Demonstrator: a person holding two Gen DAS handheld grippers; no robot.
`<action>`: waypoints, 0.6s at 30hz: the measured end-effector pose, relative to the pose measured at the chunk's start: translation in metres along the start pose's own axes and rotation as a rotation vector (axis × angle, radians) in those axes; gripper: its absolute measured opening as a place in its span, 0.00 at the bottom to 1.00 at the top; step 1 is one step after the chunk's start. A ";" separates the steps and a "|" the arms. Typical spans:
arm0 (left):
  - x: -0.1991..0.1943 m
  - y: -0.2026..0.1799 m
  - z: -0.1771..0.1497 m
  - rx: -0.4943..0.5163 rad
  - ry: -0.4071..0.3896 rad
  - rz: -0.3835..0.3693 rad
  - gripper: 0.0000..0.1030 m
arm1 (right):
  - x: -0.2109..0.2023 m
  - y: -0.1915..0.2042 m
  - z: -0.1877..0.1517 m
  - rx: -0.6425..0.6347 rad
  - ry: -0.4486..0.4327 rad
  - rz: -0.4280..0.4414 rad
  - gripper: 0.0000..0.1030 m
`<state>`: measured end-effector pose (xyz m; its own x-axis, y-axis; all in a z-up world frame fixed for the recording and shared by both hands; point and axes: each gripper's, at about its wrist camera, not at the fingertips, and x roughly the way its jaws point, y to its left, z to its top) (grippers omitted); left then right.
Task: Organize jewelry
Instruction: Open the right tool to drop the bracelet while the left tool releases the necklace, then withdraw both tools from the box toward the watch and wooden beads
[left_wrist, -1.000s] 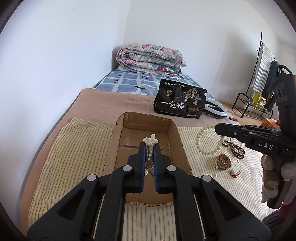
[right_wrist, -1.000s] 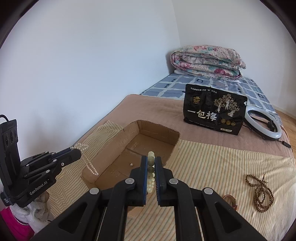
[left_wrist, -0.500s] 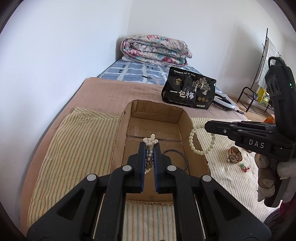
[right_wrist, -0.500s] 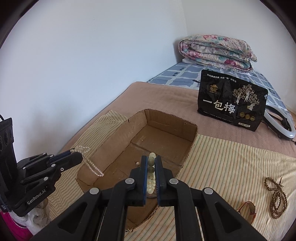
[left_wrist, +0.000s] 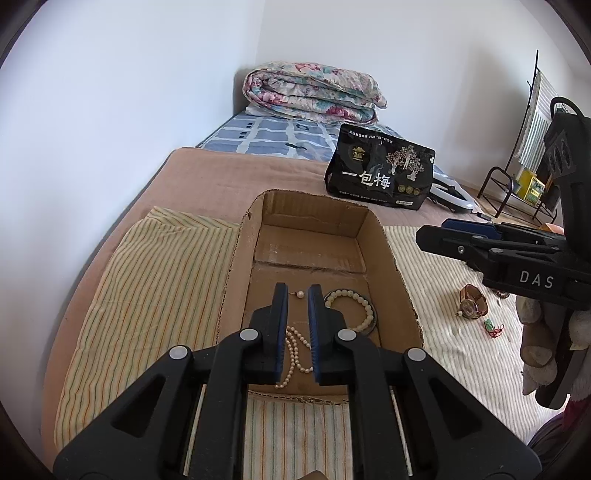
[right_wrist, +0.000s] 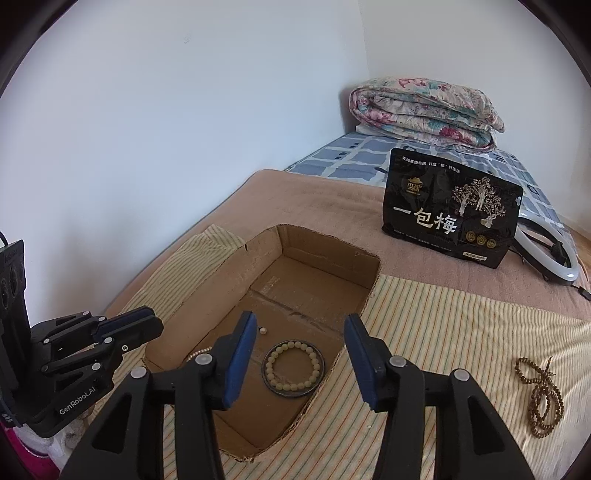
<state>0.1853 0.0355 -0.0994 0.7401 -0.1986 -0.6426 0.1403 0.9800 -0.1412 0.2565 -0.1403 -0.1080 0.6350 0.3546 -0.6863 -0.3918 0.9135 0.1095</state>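
An open cardboard box sits on a striped cloth. A pearl necklace and a pale green bead bracelet lie on the box floor, the bracelet inside a thin dark ring. My left gripper is open and empty just above the necklace. My right gripper is wide open and empty above the bracelet; it also shows in the left wrist view. The left gripper shows at the lower left of the right wrist view. A brown bead strand and a watch lie on the cloth to the right of the box.
A black snack bag stands behind the box, with a ring light beside it. A folded floral quilt lies at the far end of the bed. A small red-green trinket lies by the watch. A rack stands far right.
Both grippers have opened. The pearl necklace dropped from the left gripper and the green bracelet from the right gripper onto the box floor.
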 end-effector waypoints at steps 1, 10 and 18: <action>0.000 -0.001 0.000 -0.001 0.000 0.001 0.09 | -0.002 0.000 0.000 0.000 -0.004 -0.005 0.57; -0.010 -0.004 0.002 -0.025 -0.032 -0.014 0.44 | -0.021 -0.004 -0.003 -0.010 -0.035 -0.059 0.87; -0.016 -0.016 0.003 -0.032 -0.042 -0.041 0.62 | -0.046 -0.026 -0.009 -0.001 -0.052 -0.117 0.97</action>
<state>0.1731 0.0227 -0.0851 0.7611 -0.2373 -0.6037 0.1508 0.9699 -0.1911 0.2314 -0.1822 -0.0861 0.7100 0.2554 -0.6562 -0.3133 0.9492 0.0303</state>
